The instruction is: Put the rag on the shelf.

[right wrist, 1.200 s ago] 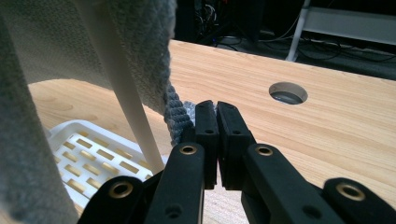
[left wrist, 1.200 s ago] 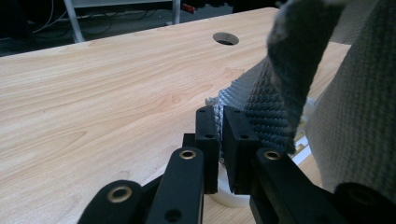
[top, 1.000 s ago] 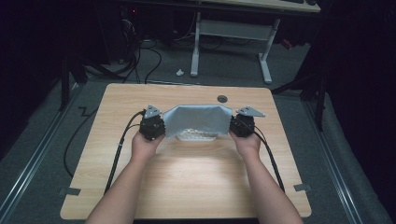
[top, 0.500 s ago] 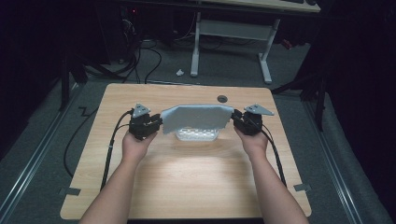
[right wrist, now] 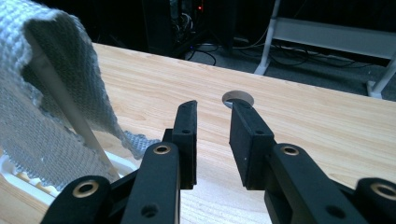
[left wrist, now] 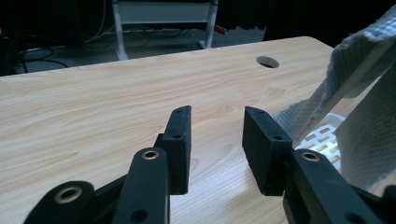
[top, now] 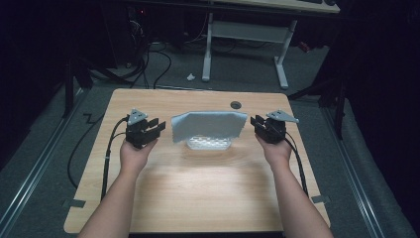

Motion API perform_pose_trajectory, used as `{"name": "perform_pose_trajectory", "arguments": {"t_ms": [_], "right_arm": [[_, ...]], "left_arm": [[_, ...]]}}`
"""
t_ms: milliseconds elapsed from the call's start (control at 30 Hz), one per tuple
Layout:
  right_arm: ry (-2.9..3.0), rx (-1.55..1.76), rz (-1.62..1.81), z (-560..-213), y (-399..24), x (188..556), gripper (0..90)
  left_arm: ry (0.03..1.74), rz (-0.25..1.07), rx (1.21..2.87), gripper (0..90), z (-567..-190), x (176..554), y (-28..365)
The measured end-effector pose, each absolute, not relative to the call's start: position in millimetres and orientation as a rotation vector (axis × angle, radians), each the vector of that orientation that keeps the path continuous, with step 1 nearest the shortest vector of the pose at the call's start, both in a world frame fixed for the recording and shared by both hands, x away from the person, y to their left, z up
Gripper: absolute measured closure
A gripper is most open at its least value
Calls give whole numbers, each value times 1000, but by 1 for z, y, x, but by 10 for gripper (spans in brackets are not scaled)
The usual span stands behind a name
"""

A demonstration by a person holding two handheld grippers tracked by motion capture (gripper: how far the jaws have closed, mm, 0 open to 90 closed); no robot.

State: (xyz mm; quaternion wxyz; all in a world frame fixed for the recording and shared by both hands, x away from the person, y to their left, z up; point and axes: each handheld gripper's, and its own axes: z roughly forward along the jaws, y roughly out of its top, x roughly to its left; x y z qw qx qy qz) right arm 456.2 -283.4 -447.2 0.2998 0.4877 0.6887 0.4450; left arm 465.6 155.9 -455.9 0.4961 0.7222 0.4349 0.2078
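Dim room, dark floor strewn with cables, and a pale wooden desk (top: 198, 198) under the lamp. Compared with a second earlier, both grippers had let go of the grey cloth (top: 208, 125) and drawn outward: the left gripper (top: 157, 127) stood just off the cloth's left edge, the right gripper (top: 253, 124) just off its right edge, each with jaws parted and nothing between them. In the left gripper view the cloth (left wrist: 359, 93) hung over a thin white rod, with the white slatted rack (left wrist: 322, 140) beneath it; the right gripper view showed the same drape (right wrist: 46, 116) from the other side. The cloth sat at the middle of the desk, draped over the rack (top: 208, 144), short of the round cable hole (top: 236, 105). My reading: the hanging step looked done, the cloth holding on its own, and the hands were free to retire.
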Motion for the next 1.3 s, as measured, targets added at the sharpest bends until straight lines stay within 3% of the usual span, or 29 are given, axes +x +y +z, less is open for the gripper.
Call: {"name": "perform_pose_trajectory", "arguments": {"t_ms": [233,433,800,1233,1300], "right_arm": [[1832,1285,1177,-447,-282,455,730],[1839,1248,1181,-444,-280,442,691],[1866,1142,1143,-441,-275,383,602],[1990,1076,1101,-467,-247,328,578],[2025,1092,1097,-477,-239,320,550]], "left_arm": [[1050,533,1761,618,-456,462,160],[1035,571,1774,556,-456,447,165],[980,548,1809,523,-463,387,168],[888,412,1948,506,-495,324,129],[898,346,1944,506,-501,315,122]]}}
